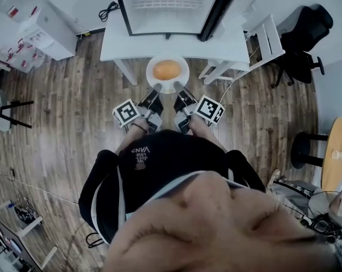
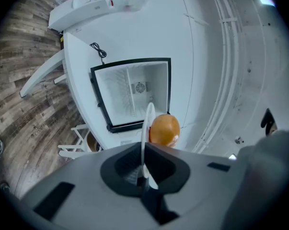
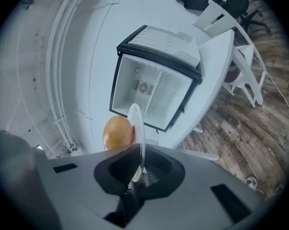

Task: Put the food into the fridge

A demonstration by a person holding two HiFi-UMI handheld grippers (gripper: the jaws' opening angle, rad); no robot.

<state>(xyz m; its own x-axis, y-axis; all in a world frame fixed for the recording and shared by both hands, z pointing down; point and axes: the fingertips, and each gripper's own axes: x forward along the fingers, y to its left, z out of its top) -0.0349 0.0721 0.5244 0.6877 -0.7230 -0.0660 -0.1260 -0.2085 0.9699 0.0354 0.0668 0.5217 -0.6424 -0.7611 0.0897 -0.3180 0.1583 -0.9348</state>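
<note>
A white plate (image 1: 151,72) carries a round orange piece of food (image 1: 167,69). It hangs in the air just before the white table, in front of the open small fridge (image 1: 168,7). My left gripper (image 1: 157,87) is shut on the plate's near left rim, and my right gripper (image 1: 177,86) is shut on its near right rim. In the left gripper view the plate (image 2: 146,128) stands edge-on between the jaws, with the food (image 2: 164,131) beside it and the fridge (image 2: 134,92) beyond. The right gripper view shows the same plate (image 3: 137,128), food (image 3: 118,132) and empty white fridge interior (image 3: 151,92).
The fridge stands on a white table (image 1: 119,44), its dark-edged door (image 1: 219,10) swung open to the right. A white chair (image 1: 267,38) and a black office chair (image 1: 304,38) stand at the right. White storage units (image 1: 29,27) are at the left, a round wooden table (image 1: 335,152) at the far right.
</note>
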